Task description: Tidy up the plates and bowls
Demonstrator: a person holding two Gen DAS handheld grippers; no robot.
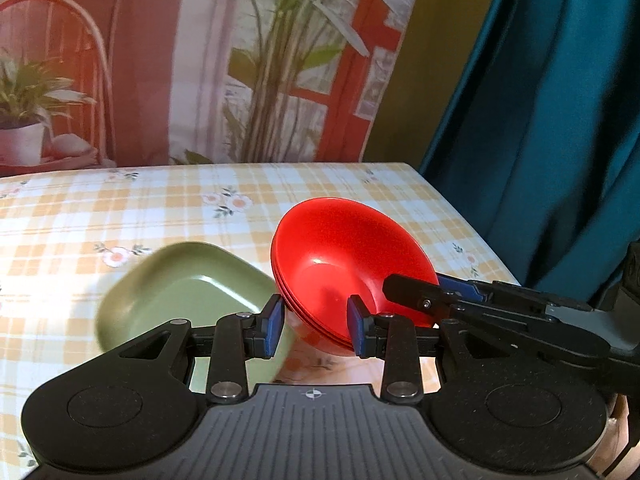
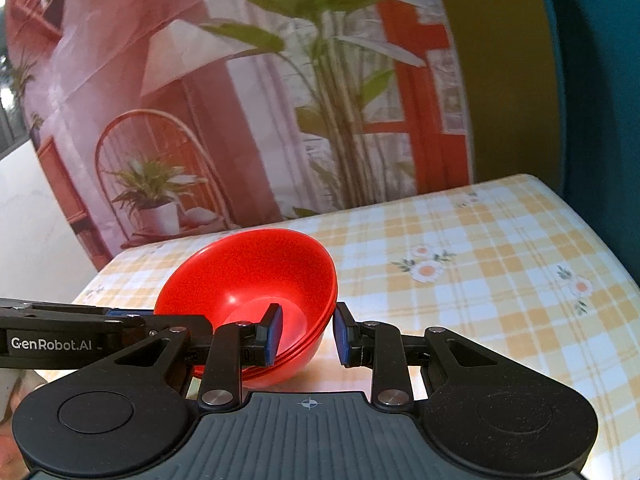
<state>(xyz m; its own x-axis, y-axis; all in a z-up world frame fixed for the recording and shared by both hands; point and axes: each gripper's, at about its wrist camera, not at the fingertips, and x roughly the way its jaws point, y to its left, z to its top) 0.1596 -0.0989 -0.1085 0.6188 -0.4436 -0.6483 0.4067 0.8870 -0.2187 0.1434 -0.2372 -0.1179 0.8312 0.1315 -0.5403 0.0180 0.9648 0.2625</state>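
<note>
Checked floral tablecloth (image 1: 168,216), plant backdrop behind. The nested red bowls (image 1: 344,264) sit tilted near the table's right edge, and both the left gripper (image 1: 316,322) and right gripper (image 2: 307,334) straddle the rim with gaps, gripping nothing. With that loose hold the stack could slide, knock the green plate (image 1: 192,292) touching its left, or go off the edge.

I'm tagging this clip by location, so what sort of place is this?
Probably a staged home dining corner, not a real room: a table with a checked floral tablecloth, stacked red bowls and a green dish on it, and a printed room-scene backdrop hanging behind.
</note>
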